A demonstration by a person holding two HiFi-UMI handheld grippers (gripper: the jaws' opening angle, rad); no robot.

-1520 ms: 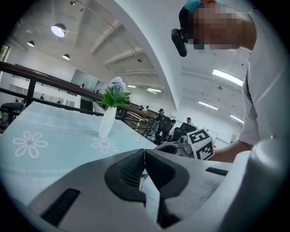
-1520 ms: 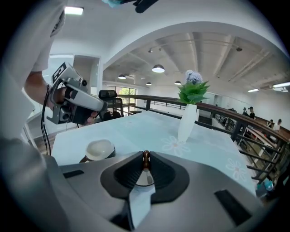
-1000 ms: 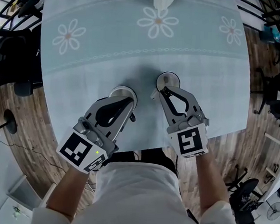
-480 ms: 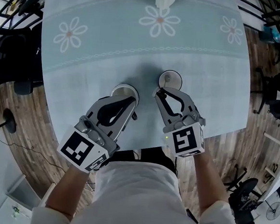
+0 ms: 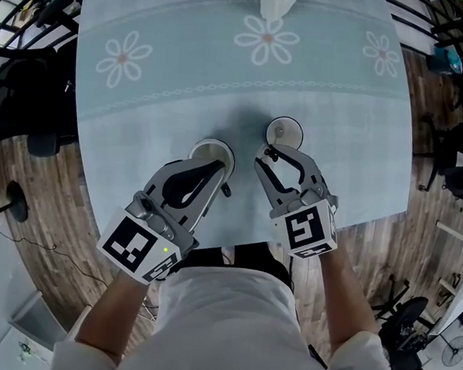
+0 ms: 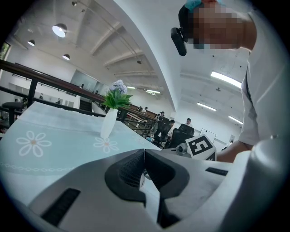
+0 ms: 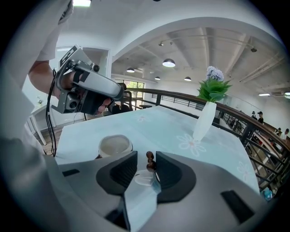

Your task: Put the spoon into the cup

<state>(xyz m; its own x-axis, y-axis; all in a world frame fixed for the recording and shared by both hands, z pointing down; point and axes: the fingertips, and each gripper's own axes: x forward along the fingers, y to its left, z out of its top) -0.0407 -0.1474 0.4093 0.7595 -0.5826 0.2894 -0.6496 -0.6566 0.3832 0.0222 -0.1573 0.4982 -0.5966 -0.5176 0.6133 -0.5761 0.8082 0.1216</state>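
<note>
Right gripper view shows the right gripper (image 7: 146,155) opening around the upright spoon (image 7: 150,161) — a pad brushing it could topple it — while the left gripper (image 6: 144,153) has its jaws pressed together.

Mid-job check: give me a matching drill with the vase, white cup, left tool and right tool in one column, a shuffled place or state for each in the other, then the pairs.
1. vase
2. white cup
3. left tool
4. right tool

A. jaws apart, a brown beaded handle between them
B. far end of the table, holds a green plant
C. jaws together
D. right at the left tool's tips

Pairs: 1-B; 2-D; 3-C; 4-A. The right tool's jaws are opening, with the spoon handle between them.
</note>
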